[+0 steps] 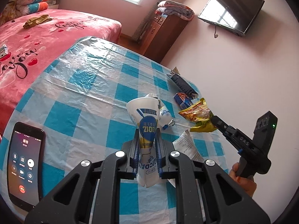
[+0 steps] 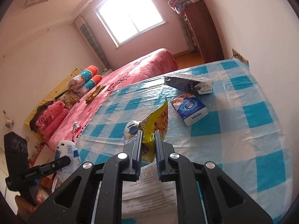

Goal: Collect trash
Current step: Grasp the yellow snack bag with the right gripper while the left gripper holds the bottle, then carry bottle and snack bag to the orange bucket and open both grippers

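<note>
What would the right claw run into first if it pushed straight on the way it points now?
Probably the blue tissue pack, or bare checked tablecloth just short of it; depth is unclear. The right claw is shut on the yellow snack wrapper, which leads the way and would likely touch first.

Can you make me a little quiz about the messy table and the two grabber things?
1. True or false: the left gripper is shut on the white milk pouch.
2. What does the right gripper hold? A) the yellow snack wrapper B) the blue tissue pack C) the phone
3. Fill in: the dark carton lies on the table beyond the ____ tissue pack, nearer the bed.

Key
1. True. Its pads squeeze the pouch's middle.
2. A. The wrapper sticks up between its pads, lifted off the tablecloth.
3. Blue.
</note>
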